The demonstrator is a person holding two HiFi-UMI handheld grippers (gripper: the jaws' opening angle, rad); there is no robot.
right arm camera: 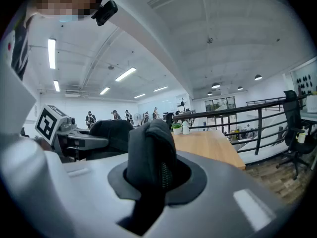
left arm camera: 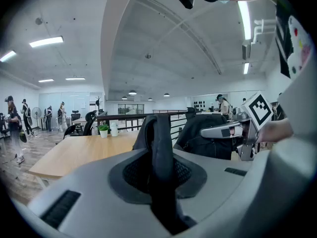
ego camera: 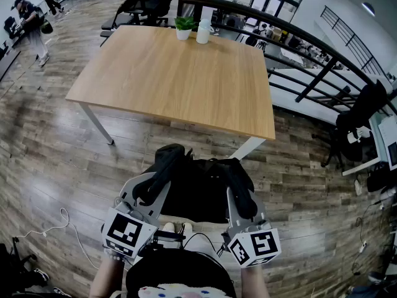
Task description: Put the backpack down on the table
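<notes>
**Head view.** A light wooden counter (ego camera: 173, 79) on white legs fills the upper centre, above a grey-brown plank floor (ego camera: 43, 148). A potted plant (ego camera: 183, 27) and a white bottle (ego camera: 203, 31) stand at its far edge, and a black railing (ego camera: 298, 36) crosses the upper right. The black backpack (ego camera: 198, 188) hangs at lower centre, off the counter and below its near edge in the frame, between the left gripper (ego camera: 151, 188) and the right gripper (ego camera: 243, 194).

**Left gripper view.** The fingers are clenched on a dark padded shoulder strap (left arm camera: 161, 148). The counter lies at left, under a white ceiling with strip lights.

**Right gripper view.** The fingers are clenched on the second strap (right arm camera: 148, 150), thick and folded. The counter lies right of centre.
</notes>
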